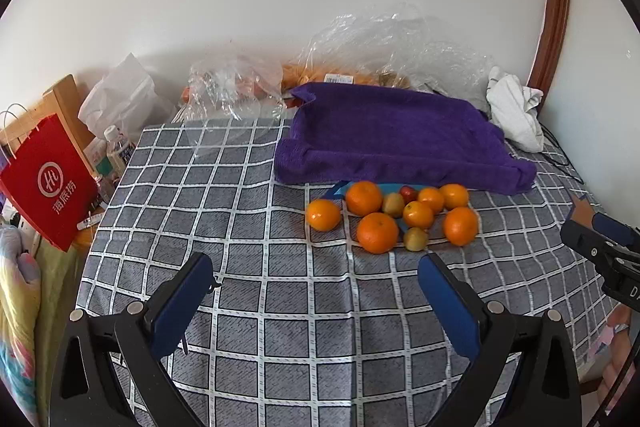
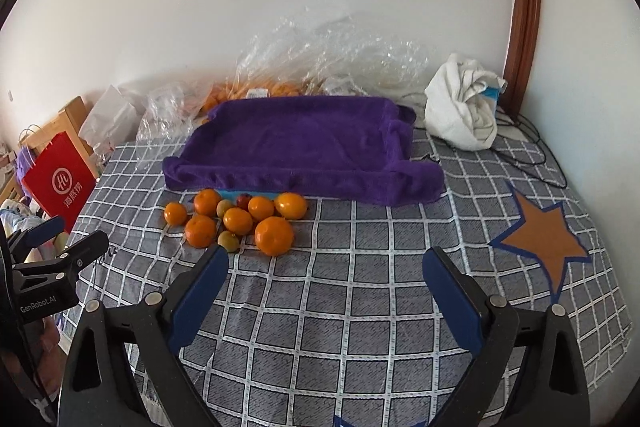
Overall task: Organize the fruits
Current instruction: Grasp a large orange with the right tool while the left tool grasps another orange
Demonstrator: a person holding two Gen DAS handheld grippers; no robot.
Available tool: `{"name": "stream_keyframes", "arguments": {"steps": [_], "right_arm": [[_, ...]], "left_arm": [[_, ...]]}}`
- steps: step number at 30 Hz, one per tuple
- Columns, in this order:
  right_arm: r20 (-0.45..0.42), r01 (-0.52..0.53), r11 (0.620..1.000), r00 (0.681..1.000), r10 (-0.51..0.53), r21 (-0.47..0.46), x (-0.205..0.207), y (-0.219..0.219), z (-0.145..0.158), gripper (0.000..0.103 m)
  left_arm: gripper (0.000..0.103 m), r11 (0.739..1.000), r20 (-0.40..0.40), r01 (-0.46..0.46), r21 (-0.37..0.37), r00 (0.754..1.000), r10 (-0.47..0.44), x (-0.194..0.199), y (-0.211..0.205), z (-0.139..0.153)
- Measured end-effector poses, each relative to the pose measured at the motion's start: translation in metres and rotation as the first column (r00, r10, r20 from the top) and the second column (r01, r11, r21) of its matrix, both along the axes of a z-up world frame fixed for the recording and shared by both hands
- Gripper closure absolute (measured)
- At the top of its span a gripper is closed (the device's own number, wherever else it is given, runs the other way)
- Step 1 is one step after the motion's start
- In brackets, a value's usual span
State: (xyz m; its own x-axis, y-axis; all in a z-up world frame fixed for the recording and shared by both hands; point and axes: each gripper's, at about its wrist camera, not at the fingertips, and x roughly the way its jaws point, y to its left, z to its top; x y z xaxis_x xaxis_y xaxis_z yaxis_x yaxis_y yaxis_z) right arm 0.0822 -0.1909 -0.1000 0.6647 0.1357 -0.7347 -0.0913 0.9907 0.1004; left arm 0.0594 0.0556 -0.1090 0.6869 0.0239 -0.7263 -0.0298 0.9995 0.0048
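Both the left gripper (image 1: 316, 291) and right gripper (image 2: 324, 279) are holding their fingers apart, gripping nothing. The oranges (image 1: 376, 231) are lying loose near the surface's far edge, so a careless push could be rolling them away.

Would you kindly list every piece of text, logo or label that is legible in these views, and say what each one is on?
"海底捞", under a round white logo: on the red paper bag.
"GenRobot.AI": on the left gripper body, seen from the right wrist view.
"DA", cut off at the frame edge: on the right gripper body.
White label on the bagged fruit: too small to read.
Bottle labels: blurred.
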Motion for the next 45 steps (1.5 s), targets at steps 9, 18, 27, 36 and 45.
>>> {"name": "stream_keyframes", "arguments": {"steps": [9,18,27,36,45], "right_arm": [[-0.076,-0.103,0.992,0.991,0.108,0.067,0.046,0.04,-0.069,0.042],[-0.108,-0.112,0.993,0.988,0.114,0.02,0.078,0.064,-0.098,0.061],[-0.098,-0.104,0.994,0.989,0.107,0.032,0.068,0.041,-0.092,0.063],[-0.084,-0.102,0.995,0.991,0.103,0.019,0.059,0.023,-0.085,0.063],[-0.088,-0.119,0.992,0.989,0.122,0.039,0.071,0.029,-0.094,0.061]], "left_arm": [[0.019,1.0,-0.123,-0.006,-0.023,0.992,0.003,0.026,0.036,-0.051],[0.02,0.996,-0.114,0.019,-0.085,0.993,-0.028,0.044,0.048,-0.06],[0.03,0.983,-0.119,0.046,-0.176,0.991,-0.067,0.083,0.035,-0.07],[0.055,0.979,-0.13,0.077,-0.191,0.986,-0.103,0.103,0.017,-0.077],[0.07,0.978,-0.131,0.105,-0.179,0.983,-0.129,0.104,0.009,-0.079]]}}
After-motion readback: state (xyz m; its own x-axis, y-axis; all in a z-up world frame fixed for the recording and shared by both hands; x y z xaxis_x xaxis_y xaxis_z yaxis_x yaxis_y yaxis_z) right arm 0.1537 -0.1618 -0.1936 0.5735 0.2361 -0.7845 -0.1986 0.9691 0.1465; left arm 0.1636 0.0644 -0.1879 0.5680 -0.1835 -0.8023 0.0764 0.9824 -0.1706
